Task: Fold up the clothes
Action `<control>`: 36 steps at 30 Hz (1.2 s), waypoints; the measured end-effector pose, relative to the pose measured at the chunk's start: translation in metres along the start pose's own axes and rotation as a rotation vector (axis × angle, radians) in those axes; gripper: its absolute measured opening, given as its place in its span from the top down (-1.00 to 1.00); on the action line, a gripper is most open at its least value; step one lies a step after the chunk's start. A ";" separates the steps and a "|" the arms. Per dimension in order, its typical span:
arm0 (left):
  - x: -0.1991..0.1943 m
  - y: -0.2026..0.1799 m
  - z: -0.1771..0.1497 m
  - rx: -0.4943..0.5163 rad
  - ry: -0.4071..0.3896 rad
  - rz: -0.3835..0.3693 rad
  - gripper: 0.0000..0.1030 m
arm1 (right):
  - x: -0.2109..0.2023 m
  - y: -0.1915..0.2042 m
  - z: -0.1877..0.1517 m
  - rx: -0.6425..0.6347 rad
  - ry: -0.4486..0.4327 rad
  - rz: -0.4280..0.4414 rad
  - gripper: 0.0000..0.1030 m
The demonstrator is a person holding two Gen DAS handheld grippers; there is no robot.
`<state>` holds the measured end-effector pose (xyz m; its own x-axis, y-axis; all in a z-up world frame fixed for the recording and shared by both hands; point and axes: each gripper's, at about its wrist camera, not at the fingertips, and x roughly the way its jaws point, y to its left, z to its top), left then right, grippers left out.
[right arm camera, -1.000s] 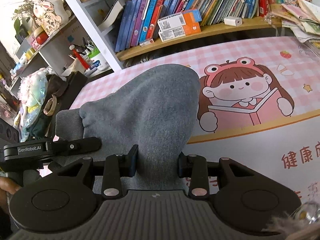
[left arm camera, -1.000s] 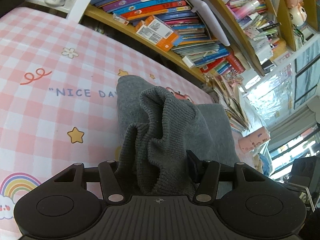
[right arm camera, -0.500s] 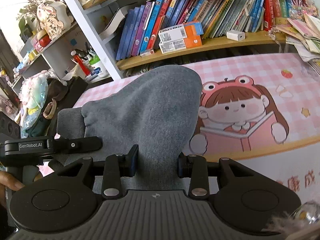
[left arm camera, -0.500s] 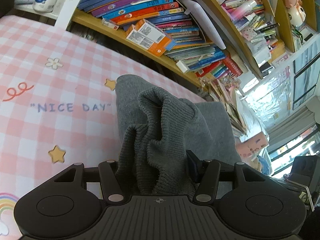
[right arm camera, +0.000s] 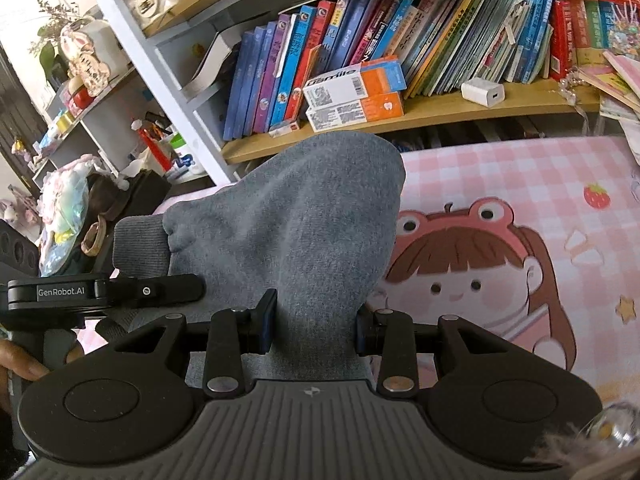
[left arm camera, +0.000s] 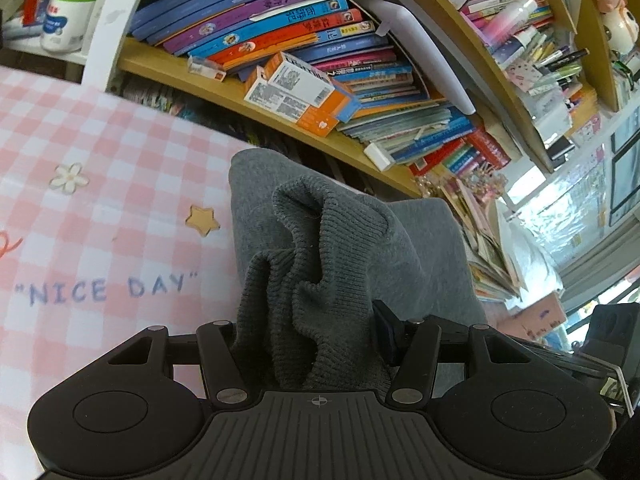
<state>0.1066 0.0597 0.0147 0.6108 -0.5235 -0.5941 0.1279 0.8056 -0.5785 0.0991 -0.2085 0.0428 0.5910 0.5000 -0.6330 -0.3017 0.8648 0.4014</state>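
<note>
Item, my left gripper (left arm camera: 310, 332): fingers (left arm camera: 384, 330) clamped on the bunched ribbed hem of a grey sweater (left arm camera: 328, 264), lifted above the pink checked desk (left arm camera: 100, 200).

Item, same sweater (right arm camera: 296, 240), centre: hangs stretched between both my grippers, in front of the bookshelf (right arm camera: 420, 108).

Item, my right gripper (right arm camera: 314, 326): fingers (right arm camera: 266, 320) pinched on its smooth grey cloth, beside the cartoon girl print (right arm camera: 472, 272).

Both grippers carried grey garment (right arm camera: 304, 224) toward bookshelf (right arm camera: 460, 108); pink checked cloth (left arm camera: 100, 184) print slid back under it
</note>
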 end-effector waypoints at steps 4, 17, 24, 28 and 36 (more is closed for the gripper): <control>0.016 0.000 0.013 -0.007 -0.002 0.012 -0.07 | 0.013 -0.012 0.016 -0.019 0.002 0.005 0.36; 0.057 0.010 0.045 -0.007 -0.014 0.059 -0.07 | 0.061 -0.039 0.053 -0.065 0.018 0.016 0.36; 0.076 0.018 0.059 -0.001 -0.019 0.076 -0.07 | 0.084 -0.050 0.065 -0.063 0.016 0.016 0.36; 0.087 0.022 0.065 -0.005 -0.022 0.086 -0.07 | 0.097 -0.057 0.069 -0.061 0.013 0.008 0.36; 0.102 0.030 0.071 -0.015 -0.020 0.097 -0.07 | 0.115 -0.065 0.074 -0.067 0.011 0.005 0.36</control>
<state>0.2282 0.0505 -0.0237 0.6356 -0.4369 -0.6364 0.0558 0.8483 -0.5266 0.2422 -0.2110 -0.0075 0.5812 0.5041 -0.6388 -0.3538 0.8635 0.3595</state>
